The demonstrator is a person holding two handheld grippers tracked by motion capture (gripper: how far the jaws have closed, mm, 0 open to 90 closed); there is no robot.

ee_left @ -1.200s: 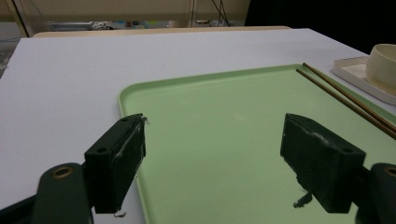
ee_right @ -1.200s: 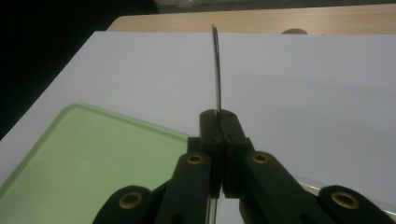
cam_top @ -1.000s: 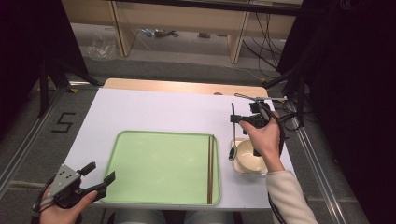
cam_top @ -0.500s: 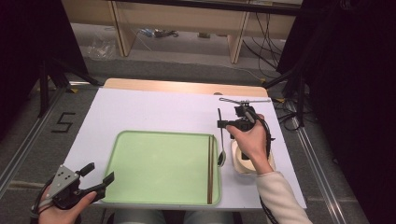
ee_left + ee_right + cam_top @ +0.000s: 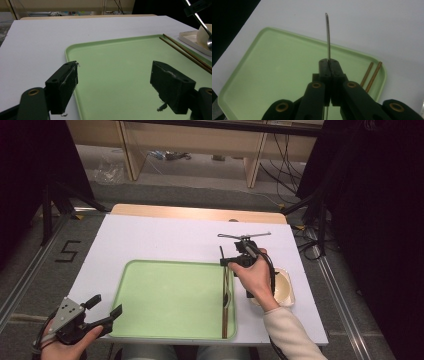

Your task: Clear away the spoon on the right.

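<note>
While the left gripper is held wide beside the tray, a spoon is clamped above it by the right gripper.

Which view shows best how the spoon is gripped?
The right gripper view: the right hand-held gripper is shut on the spoon, whose handle rises straight from the closed jaws. The high view shows its bowl hanging over the tray beside the chopsticks. The left gripper view catches the bowl at its right edge.

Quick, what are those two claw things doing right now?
Left gripper: open, holding nothing, above the green tray's edge.
Right gripper: shut on a metal spoon.
</note>
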